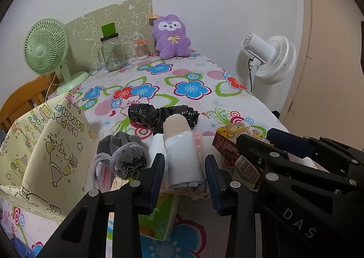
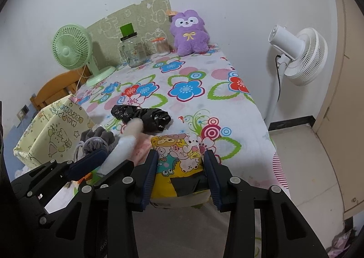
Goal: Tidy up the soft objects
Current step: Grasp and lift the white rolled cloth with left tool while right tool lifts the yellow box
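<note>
A white rolled cloth with a beige tube end lies on a pile of soft things at the near edge of the flowered table. My left gripper has closed on it, one pad against each side. A grey drawstring pouch sits just left of it, and a crumpled black plastic bag lies behind. My right gripper is shut on a yellow cartoon-print soft pack, held beside the roll. A purple plush toy leans on the far wall.
A yellow cartoon fabric bin stands open at the near left. At the back are a green fan, a glass jar and a swab tub. A white fan stands off the table's right edge. A green box lies under the pile.
</note>
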